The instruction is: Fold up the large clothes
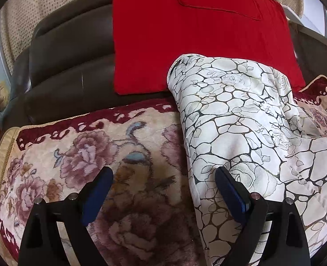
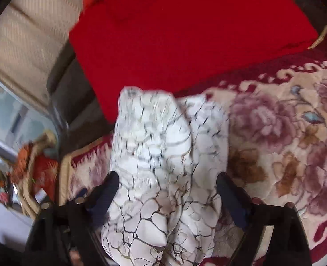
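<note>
Garment first: the white cloth with the dark crackle print (image 1: 241, 119) lies on the floral blanket (image 1: 74, 155) that covers the sofa seat, its far end reaching up against the red cushion (image 1: 185, 40) on the brown sofa back (image 1: 70, 62). We read its long axis as running from near us away toward that cushion, already doubled into a fairly narrow strip. From the left claw (image 1: 164, 177) it lies off to the right: the right finger sits over the cloth's left edge, the left finger over bare blanket, so the edge falls between the 2 fingers, which stand wide apart and grip nothing. In the right wrist view the garment (image 2: 163, 166) runs straight ahead of the right claw (image 2: 168, 181), bunched between both fingers, which are spread and not visibly pressing on it; the blur there leaves any light contact unclear. We judge the right claw the better centred on the strip, so the next fold probably turns on it closing on the near end and carrying it toward the cushion end
</note>
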Available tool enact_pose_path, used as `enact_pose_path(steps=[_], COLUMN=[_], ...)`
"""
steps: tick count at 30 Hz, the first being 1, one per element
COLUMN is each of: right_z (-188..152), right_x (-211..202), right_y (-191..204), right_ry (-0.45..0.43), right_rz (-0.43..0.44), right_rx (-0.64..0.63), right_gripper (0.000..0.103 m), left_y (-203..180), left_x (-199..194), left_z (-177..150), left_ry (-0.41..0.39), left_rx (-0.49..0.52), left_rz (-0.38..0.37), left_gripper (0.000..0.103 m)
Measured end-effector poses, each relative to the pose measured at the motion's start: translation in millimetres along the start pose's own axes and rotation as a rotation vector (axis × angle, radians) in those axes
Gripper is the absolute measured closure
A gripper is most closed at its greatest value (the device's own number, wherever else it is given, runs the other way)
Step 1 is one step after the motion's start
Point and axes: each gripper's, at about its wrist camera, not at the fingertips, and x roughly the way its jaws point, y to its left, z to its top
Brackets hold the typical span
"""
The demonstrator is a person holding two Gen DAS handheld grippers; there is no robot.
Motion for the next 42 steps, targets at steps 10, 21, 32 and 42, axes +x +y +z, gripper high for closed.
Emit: enact_pose_path(steps=[10, 21, 32, 42], right_z=[-9, -14, -22, -35], right_x=[12, 29, 92, 102], right_y=[-32, -46, -44, -41], right_ry=[0.074, 0.097, 0.206, 0.175], right_rz=[0.05, 0.138, 0.19, 0.253], right_rx=[0.071, 0.079, 0.09, 0.015], right_gripper=[0.011, 0.011, 0.011, 0.026], left_y=[7, 20, -19, -33], left_x=[5, 16, 30, 23], left_z=[3, 12, 14, 14], left_ry=[0.041, 0.134, 0.162, 0.139], left_rx=[-0.027, -0.148, -0.059, 0.012], left_rz=[-0.061, -0.408, -0.398, -0.364], left_gripper=[0.01, 0.01, 0.01, 0.01])
